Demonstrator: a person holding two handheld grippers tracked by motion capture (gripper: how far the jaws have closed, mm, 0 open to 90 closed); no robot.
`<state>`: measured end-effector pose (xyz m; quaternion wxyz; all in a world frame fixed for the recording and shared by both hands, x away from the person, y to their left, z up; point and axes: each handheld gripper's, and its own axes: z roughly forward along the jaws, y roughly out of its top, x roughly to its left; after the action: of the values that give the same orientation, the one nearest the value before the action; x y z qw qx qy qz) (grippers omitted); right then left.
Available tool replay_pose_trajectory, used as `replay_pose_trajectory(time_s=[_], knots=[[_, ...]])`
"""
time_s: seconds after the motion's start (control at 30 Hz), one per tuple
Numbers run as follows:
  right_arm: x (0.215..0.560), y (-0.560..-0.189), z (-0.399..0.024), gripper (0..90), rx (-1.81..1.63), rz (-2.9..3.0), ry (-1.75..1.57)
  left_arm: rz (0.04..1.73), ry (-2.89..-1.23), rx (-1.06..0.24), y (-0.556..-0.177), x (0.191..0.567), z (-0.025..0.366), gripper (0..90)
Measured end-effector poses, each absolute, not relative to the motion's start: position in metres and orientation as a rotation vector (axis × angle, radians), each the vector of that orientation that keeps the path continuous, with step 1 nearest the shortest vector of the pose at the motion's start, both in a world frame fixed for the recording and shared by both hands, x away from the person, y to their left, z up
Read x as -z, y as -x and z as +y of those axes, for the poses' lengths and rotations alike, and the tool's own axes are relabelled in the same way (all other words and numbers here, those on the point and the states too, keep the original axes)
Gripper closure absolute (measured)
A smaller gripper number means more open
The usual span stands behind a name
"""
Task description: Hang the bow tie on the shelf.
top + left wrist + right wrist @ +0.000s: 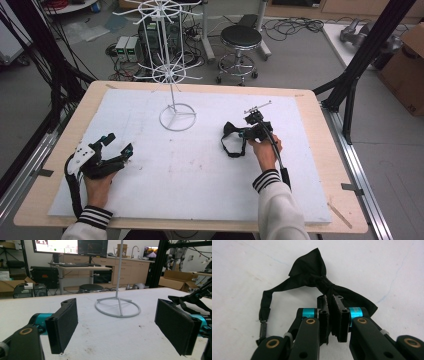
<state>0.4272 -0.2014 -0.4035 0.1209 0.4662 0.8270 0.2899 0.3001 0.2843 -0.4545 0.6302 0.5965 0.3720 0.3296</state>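
Right tongs [331,300] clenched on a black bow tie [312,270] on the counter [200,170].
Its knot sat between the pads, its right wing partly hidden behind them; left tongs [116,142] rested released, well apart.

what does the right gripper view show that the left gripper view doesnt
Right gripper view alone: the right gripper with its jaws shut on the knot of the black bow tie, and the tie's strap with its small clasp looping down the left.

Left gripper view alone: the left gripper with its jaws wide apart and nothing between them, the white wire stand on its ring base, and the room behind with desks and a stool.

Both: the white table top.
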Motion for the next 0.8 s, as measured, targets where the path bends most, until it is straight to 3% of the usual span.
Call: replay_pose_trajectory(time_s=[0.8], knots=[[0.357,-0.396,-0.211,84.2,-1.603,2.044,-0.965,0.849,-1.369,-0.757,-0.3,0.454,0.284,18.9]])
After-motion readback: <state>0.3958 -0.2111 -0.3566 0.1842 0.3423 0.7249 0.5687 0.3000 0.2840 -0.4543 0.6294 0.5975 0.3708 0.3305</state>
